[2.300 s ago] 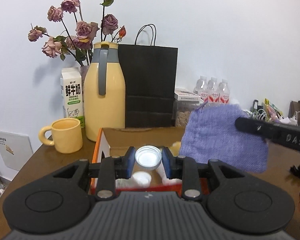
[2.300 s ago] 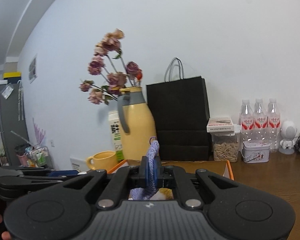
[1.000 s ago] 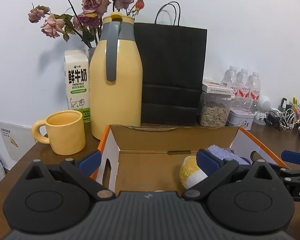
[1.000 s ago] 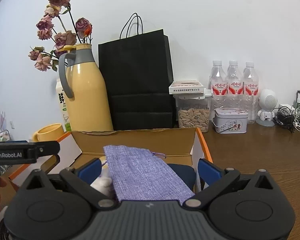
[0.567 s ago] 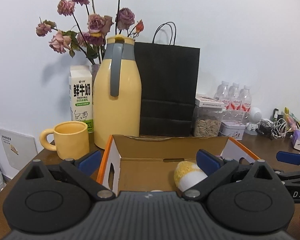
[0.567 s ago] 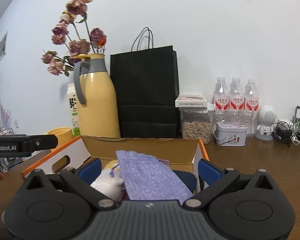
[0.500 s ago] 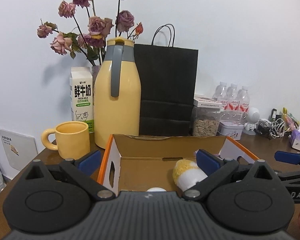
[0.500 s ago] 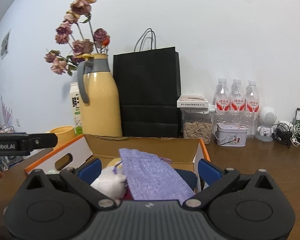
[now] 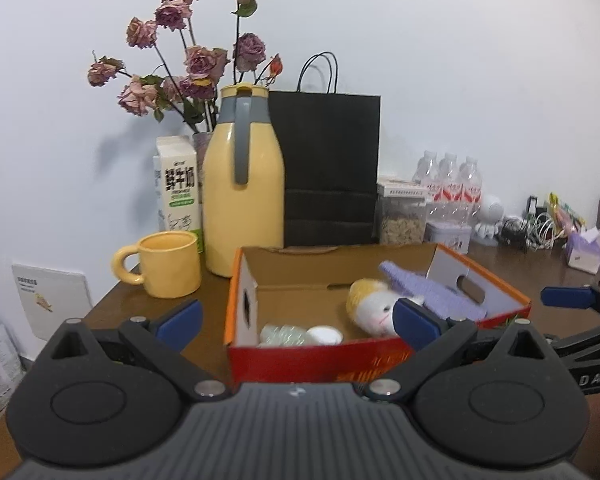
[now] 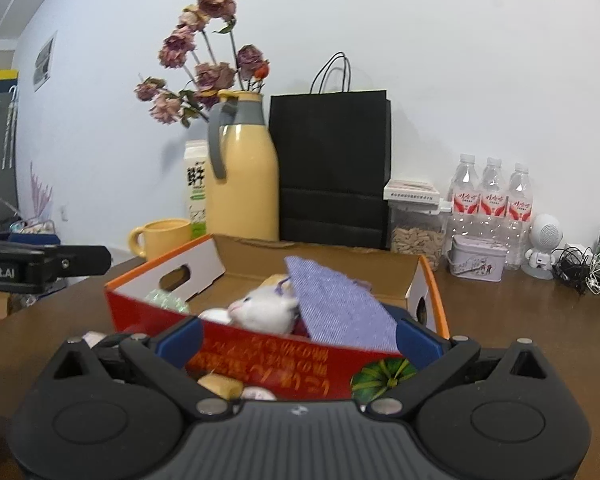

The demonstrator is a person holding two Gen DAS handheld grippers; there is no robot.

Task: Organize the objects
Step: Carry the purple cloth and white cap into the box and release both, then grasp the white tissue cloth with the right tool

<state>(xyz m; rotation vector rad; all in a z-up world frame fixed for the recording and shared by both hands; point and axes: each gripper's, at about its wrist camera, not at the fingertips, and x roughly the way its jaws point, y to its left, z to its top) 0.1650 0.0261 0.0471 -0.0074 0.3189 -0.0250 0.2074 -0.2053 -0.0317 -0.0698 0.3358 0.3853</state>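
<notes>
Change since earlier: both grippers drawn back and up from the box, front wall now in sight; bottle and purple cloth no longer held, both lying inside.
Far left of left gripper: white card [image 9: 50,300] leaning at the wall, yellow mug [image 9: 168,264] on the brown table [image 9: 112,312].
Left, behind: milk carton [image 9: 178,184], dried roses [image 9: 188,64], yellow thermos jug [image 9: 242,184] upright.
Left gripper [image 9: 296,320]: jaws spread wide, nothing between the blue pads, poised just short of the box front.
Ahead of left gripper: cardboard box [image 9: 312,360], red front, orange rim, open top.
Inside box, left part: clear plastic bottle [image 9: 284,334] lying down, white cap [image 9: 324,334] facing right.
Inside box, right part: plush toy [image 9: 372,304], white face, yellow top; purple cloth [image 9: 432,292] draped over it and against the right wall.
Behind box: black paper bag [image 9: 328,168], seed jar [image 9: 402,218], three water bottles [image 9: 450,188], small tin [image 9: 448,236].
Right gripper [image 10: 298,336]: jaws likewise wide apart, gripping nothing, low before the box's red front.
Below right gripper: small items [image 10: 220,386] on the table near the box front, too hidden to identify.
Far right: white robot figure [image 10: 542,246], tangled cables [image 10: 580,266].
</notes>
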